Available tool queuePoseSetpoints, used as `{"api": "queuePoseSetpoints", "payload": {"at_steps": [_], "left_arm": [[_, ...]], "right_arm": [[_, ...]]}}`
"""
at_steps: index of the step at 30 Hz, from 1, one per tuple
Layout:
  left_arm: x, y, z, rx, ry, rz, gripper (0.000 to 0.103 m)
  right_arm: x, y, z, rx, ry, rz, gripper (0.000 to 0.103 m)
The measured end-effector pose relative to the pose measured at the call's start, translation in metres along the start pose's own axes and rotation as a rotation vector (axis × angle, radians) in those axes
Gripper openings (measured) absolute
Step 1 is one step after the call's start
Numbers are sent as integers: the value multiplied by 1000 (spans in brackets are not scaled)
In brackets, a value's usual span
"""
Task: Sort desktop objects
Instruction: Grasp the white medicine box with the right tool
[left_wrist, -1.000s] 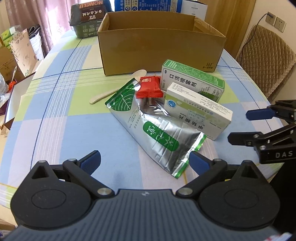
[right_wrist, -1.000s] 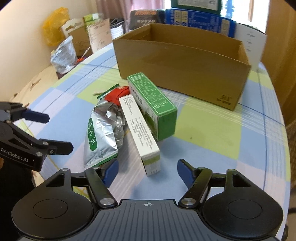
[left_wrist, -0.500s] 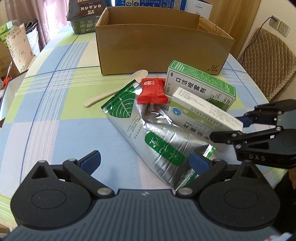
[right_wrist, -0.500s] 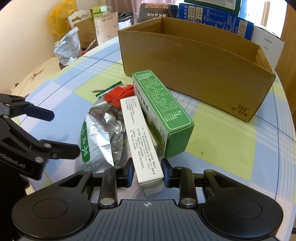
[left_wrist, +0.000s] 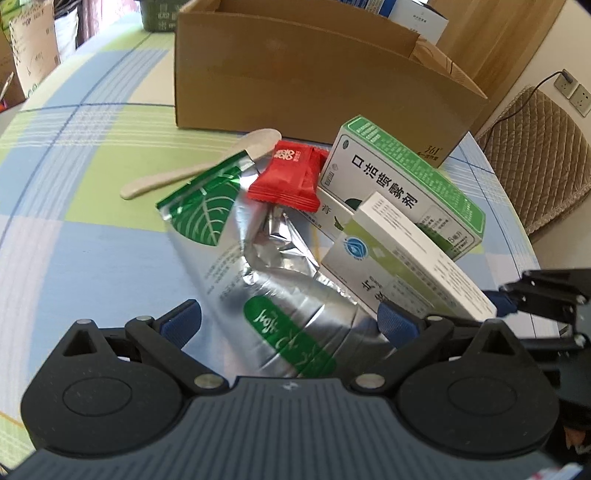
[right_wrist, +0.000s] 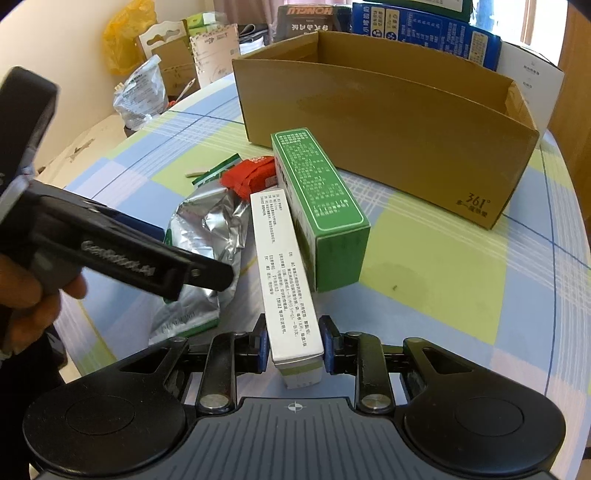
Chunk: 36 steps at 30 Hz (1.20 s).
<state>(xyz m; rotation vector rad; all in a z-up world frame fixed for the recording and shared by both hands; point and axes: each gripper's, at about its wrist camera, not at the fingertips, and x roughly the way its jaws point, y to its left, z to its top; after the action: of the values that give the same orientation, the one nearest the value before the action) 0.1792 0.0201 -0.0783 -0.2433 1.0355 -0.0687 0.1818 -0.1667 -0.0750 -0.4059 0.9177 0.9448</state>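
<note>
The right gripper (right_wrist: 294, 347) had just closed onto the white box's (right_wrist: 284, 273) near end; the left gripper (left_wrist: 290, 319) hung open above the foil pouch (left_wrist: 266, 280).

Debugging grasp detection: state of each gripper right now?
Left gripper: open, over the silver pouch, holding nothing.
Right gripper: just closed on the white box.

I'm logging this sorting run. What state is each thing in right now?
Right gripper: jaws just closed on the white box.
Left gripper: jaws open over the foil pouch.
White box: gripped at one end.
Foil pouch: crumpled, lying flat.
Cardboard box: open-topped.
Green box: closed.
</note>
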Motion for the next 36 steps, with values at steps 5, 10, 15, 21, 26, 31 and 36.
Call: {"api": "queuePoseSetpoints", "payload": {"at_steps": [5, 10, 15, 21, 26, 31, 36], "left_arm": [[15, -5, 5, 16, 32, 17, 100], [11, -6, 5, 109, 62, 35, 86], [-3, 5, 2, 210, 95, 87, 70], [-15, 23, -2, 258, 103, 137, 68], [-13, 22, 5, 312, 81, 112, 80], [-6, 15, 12, 354, 83, 83, 82], [0, 12, 15, 380, 87, 73, 84]], "right_arm": [[-2, 2, -2, 1, 3, -8, 25], [-4, 6, -5, 28, 9, -8, 23], [-8, 11, -7, 112, 12, 19, 22], [-9, 23, -7, 130, 5, 16, 22], [-9, 15, -9, 182, -10, 2, 28], [-11, -14, -13, 378, -28, 87, 29], [-15, -19, -11, 372, -47, 28, 52]]}}
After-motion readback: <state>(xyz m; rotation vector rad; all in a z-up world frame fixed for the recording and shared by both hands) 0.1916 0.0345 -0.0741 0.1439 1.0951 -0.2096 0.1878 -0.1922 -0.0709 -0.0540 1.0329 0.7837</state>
